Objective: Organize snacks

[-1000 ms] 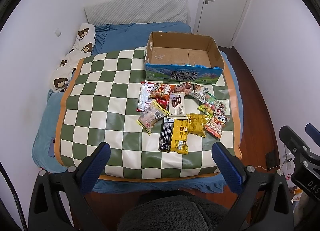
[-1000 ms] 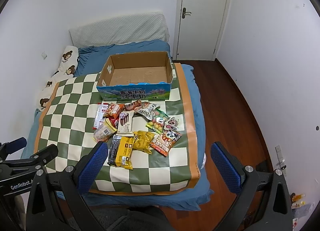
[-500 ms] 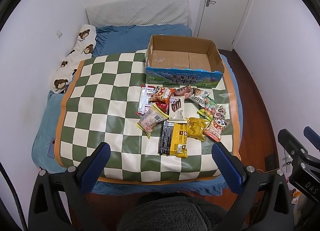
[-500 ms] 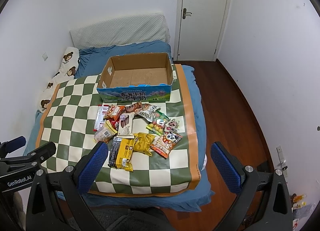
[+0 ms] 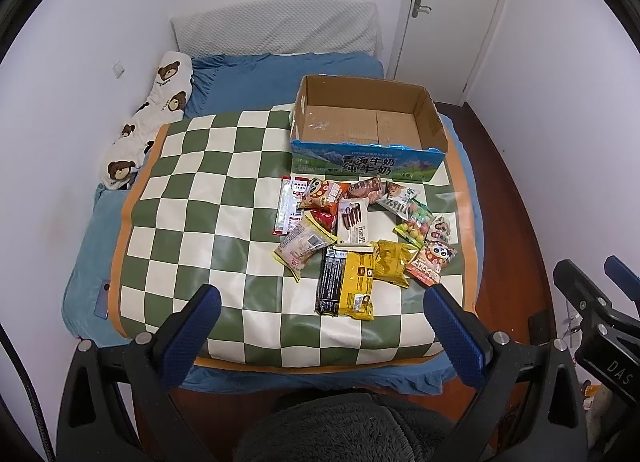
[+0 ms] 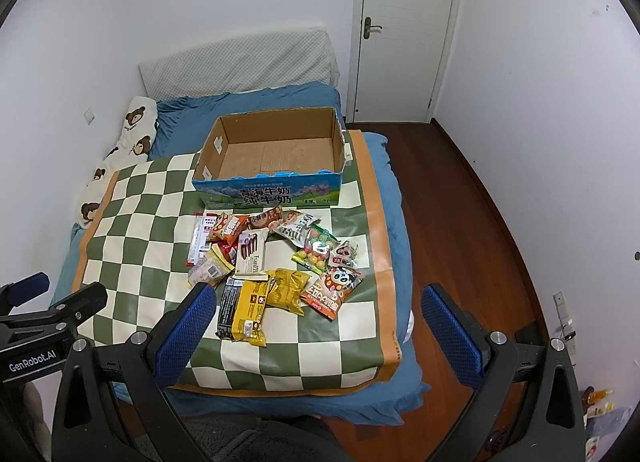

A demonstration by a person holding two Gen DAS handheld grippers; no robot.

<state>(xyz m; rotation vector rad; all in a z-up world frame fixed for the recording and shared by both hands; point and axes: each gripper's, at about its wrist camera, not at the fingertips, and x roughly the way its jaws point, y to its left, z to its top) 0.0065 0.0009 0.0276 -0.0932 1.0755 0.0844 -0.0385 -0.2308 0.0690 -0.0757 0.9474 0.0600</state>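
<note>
the snack pile (image 5: 352, 234) is spread on the checkered mat (image 5: 192, 198) ahead of both grippers, just near of the open cardboard box (image 5: 366, 130), untouched. the left gripper (image 5: 320, 314) and right gripper (image 6: 316, 306) are held wide apart, gripping nothing. compared with a second earlier, both are drawn slightly back, and the bed is seen smaller. the packets are overlapped: yellow, orange, white, green wrappers.

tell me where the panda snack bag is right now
The panda snack bag lies on the checkered mat, at the right edge of the snack pile, just right of the crinkled gold bag and below the colourful candy bag.
</note>
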